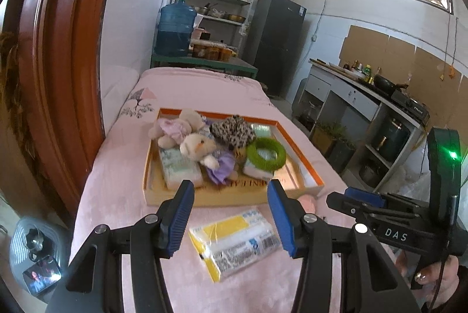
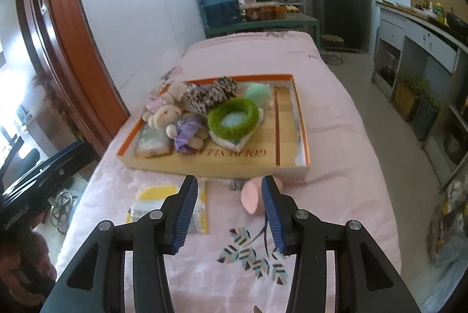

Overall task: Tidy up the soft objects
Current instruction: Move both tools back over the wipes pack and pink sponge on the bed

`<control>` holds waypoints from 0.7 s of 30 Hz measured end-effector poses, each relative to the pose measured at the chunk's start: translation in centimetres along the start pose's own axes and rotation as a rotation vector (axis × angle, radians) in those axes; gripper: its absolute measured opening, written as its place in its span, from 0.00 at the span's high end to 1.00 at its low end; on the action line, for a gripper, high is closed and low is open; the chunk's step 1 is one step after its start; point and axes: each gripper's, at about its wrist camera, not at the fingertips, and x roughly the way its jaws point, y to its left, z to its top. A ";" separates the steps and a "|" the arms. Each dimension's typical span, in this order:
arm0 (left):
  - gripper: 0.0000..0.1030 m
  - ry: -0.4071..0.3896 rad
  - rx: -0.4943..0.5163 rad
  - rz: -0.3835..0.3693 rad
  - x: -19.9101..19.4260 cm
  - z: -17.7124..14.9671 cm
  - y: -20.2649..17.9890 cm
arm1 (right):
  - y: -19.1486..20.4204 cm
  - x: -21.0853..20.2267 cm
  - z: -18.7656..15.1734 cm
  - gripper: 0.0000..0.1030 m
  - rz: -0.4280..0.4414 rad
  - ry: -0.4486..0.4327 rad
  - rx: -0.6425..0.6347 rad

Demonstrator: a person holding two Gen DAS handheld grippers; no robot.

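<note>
the sorting looks well advanced. a shallow orange-rimmed tray (image 1: pixel 301 167) on the pink bed cover (image 1: pixel 117 196) already holds most of the soft things: two plush bears (image 1: pixel 194 146), a leopard-print piece (image 1: pixel 234 131), a green ring (image 1: pixel 266 155) resting on a white pack, a pale green sponge-like pad (image 2: pixel 257 92) and a pale printed tissue pack (image 1: pixel 178 169). two items are left outside, judging by how they lie: a yellow-and-white tissue pack (image 1: pixel 234 243) on the cover just in front of the tray, and a pink round pad (image 2: pixel 251 194) near the tray's front wall.

the left gripper (image 1: pixel 231 216) hangs over the yellow pack with its jaws apart and nothing between the pads. the right gripper (image 2: pixel 228 213) is likewise spread and empty, the pink pad just beyond its right fingertip.

readable writing is sparse. the tray floor carries gold lettering seen upside down, beginning "golden"; the rest is blurred. the right gripper's body shows "das" in the left wrist view. the yellow pack has a barcode and small print too fine to read.
</note>
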 end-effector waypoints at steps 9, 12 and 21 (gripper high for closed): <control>0.50 0.059 -0.007 0.022 1.4 -2.7 0.2 | -1.0 2.0 -1.8 0.41 -0.027 0.052 0.023; 0.50 0.092 -0.014 0.016 2.1 -3.4 0.3 | -1.3 2.7 -2.3 0.41 -0.039 0.068 0.021; 0.50 0.175 -0.099 -0.016 4.4 -4.8 1.4 | -2.4 4.2 -2.5 0.41 -0.039 0.092 0.052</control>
